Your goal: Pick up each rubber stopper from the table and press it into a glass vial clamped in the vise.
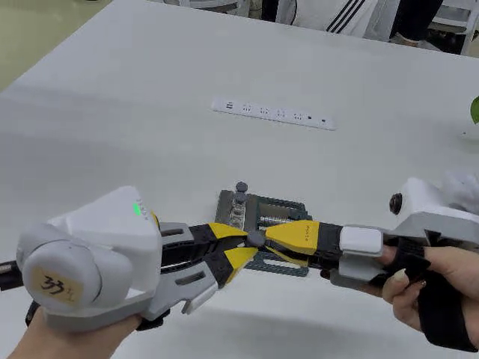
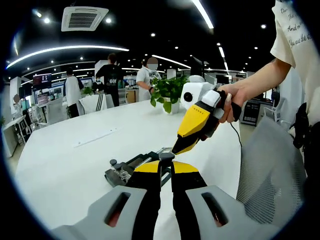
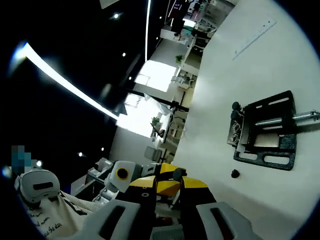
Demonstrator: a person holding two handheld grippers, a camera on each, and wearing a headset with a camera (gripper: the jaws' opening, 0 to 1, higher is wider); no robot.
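Handover, seemingly: left gripper (image 2: 166,162) and right gripper (image 3: 176,181) both pinch one rubber stopper (image 1: 256,238) at their meeting tips, the vise (image 1: 283,203) just beyond; next, likely, one releases and the other presses it into a glass vial (image 1: 238,215).

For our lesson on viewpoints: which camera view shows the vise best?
The right gripper view: the vise shows unobstructed from above, screw and clamped vials plain. The head view has it partly behind the left gripper and right gripper meeting at a rubber stopper; the left gripper view shows it small, side-on.
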